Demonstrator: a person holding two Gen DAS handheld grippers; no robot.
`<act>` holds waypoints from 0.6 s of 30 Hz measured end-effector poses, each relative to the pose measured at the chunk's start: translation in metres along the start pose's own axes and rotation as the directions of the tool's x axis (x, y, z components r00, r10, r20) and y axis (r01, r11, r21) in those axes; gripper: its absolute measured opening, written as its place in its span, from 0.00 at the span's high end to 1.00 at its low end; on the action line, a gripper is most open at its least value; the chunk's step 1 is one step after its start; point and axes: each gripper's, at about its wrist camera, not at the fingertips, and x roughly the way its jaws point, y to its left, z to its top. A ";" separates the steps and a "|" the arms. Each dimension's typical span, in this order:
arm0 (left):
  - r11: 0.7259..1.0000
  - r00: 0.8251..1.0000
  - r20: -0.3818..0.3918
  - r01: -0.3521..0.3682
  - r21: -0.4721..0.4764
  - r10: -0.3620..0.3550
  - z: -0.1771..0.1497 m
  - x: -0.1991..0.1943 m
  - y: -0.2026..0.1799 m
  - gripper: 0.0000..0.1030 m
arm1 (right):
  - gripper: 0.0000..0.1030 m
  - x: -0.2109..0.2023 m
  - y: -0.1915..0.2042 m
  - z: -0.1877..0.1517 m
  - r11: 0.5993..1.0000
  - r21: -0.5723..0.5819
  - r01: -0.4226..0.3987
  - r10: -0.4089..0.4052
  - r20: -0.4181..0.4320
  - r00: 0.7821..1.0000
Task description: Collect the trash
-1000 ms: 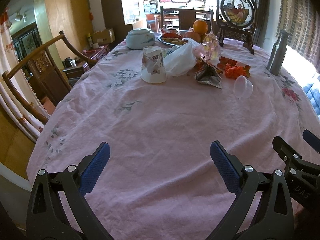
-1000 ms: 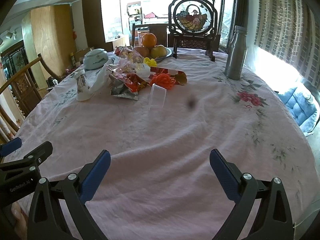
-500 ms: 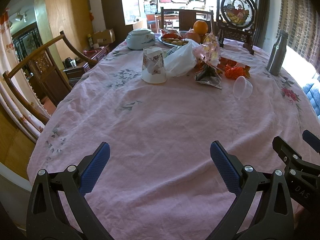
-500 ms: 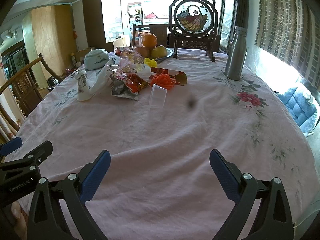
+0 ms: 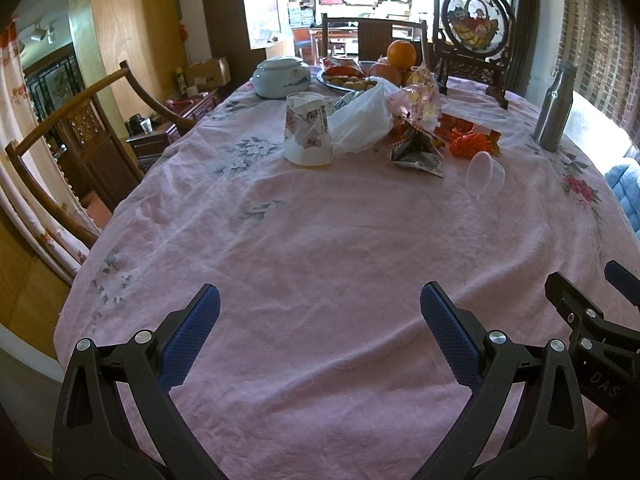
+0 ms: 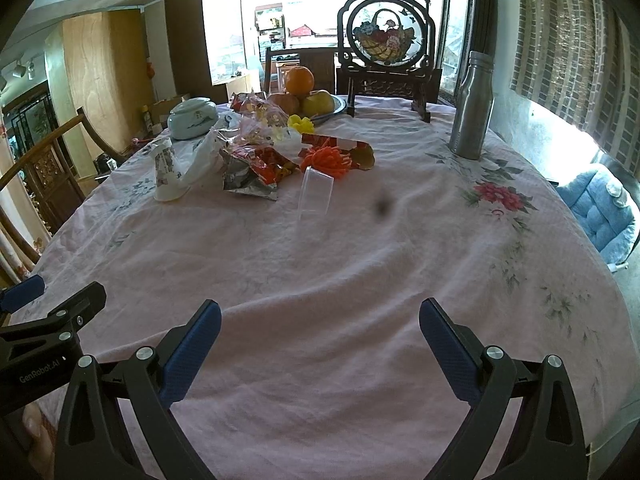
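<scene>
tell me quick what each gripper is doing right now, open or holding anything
Left gripper: open, holding nothing, above the pink floral tablecloth.
Right gripper: open, holding nothing, above the same cloth.

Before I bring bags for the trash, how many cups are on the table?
2. A paper cup stands upside down at the left of the pile, beside the white plastic bag. A clear plastic cup lies tipped over nearest the grippers. The pile may hide more.

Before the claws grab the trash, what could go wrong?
The clear cup lies on its side and might roll off when nudged. The wrappers sit close to the fruit plate, so a wide-open right claw could bump fruit. The tall bottle might tip if an arm swings past.
</scene>
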 end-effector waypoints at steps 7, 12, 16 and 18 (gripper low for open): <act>1.000 1.000 -0.002 0.000 0.001 0.000 -0.001 0.000 -0.001 0.07 | 0.05 0.001 0.000 0.000 1.000 0.000 -0.001 0.001 -0.003 1.000; 1.000 1.000 -0.001 0.000 0.000 0.000 -0.002 -0.001 -0.001 0.07 | 0.05 0.000 0.000 0.000 1.000 -0.004 -0.002 0.002 -0.004 1.000; 1.000 1.000 -0.004 0.001 0.003 -0.001 -0.002 0.001 -0.001 0.07 | 0.05 0.001 0.001 0.000 1.000 -0.005 0.001 -0.001 -0.007 1.000; 1.000 1.000 -0.005 0.001 0.006 -0.001 -0.002 0.002 0.000 0.07 | 0.05 0.002 0.000 0.001 1.000 -0.010 0.004 -0.004 -0.010 1.000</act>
